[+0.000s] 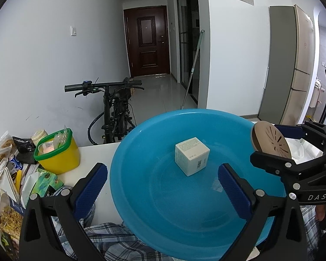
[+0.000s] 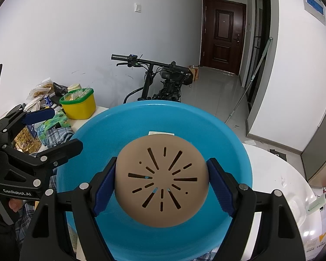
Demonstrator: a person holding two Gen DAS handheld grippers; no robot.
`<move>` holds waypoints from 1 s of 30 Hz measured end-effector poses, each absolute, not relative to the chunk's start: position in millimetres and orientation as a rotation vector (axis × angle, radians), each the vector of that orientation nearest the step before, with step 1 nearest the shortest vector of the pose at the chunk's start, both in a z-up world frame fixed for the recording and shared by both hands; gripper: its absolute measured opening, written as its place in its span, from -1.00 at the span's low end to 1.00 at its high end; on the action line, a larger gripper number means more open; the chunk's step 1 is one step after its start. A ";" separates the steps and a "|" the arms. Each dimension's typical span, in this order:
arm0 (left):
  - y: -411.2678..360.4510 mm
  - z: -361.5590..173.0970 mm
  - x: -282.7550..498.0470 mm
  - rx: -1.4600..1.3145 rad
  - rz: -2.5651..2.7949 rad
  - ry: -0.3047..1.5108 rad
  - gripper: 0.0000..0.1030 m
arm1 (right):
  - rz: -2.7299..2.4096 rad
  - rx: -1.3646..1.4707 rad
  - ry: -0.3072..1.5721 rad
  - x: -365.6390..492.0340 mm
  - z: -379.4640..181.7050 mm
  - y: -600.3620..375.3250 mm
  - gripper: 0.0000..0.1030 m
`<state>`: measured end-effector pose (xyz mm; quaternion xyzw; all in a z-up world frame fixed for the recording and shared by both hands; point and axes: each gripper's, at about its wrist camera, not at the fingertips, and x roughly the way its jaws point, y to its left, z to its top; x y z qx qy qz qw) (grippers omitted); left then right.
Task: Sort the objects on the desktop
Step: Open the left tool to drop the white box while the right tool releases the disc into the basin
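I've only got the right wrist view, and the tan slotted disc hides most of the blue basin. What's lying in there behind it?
Observer: One white cube-shaped box, resting on the blue basin floor.
Operator: Does the tan disc touch it?
Observer: No; the disc, clamped in the right gripper, hangs near the basin's right rim, apart from the box.
Operator: Any marking on it?
Observer: A barcode on its near side.

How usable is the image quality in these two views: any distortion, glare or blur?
Left wrist view: strong fisheye bending of walls, dark corners; white box in blue basin sharp. Right wrist view: same bending; brown slotted disc sharp, evenly lit, no harsh glare.
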<state>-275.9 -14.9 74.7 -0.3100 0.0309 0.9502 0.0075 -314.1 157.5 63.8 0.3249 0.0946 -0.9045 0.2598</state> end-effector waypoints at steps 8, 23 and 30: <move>-14.8 75.3 -275.5 -0.967 2.970 0.097 1.00 | -2.444 0.887 0.258 -314.2 64.1 156.0 0.53; -13.0 76.0 -273.7 -0.973 2.975 0.101 1.00 | -2.443 0.888 0.258 -314.0 64.2 156.5 0.53; -13.2 75.5 -274.7 -0.984 2.973 0.103 1.00 | -2.437 0.894 0.262 -313.8 63.7 156.2 0.53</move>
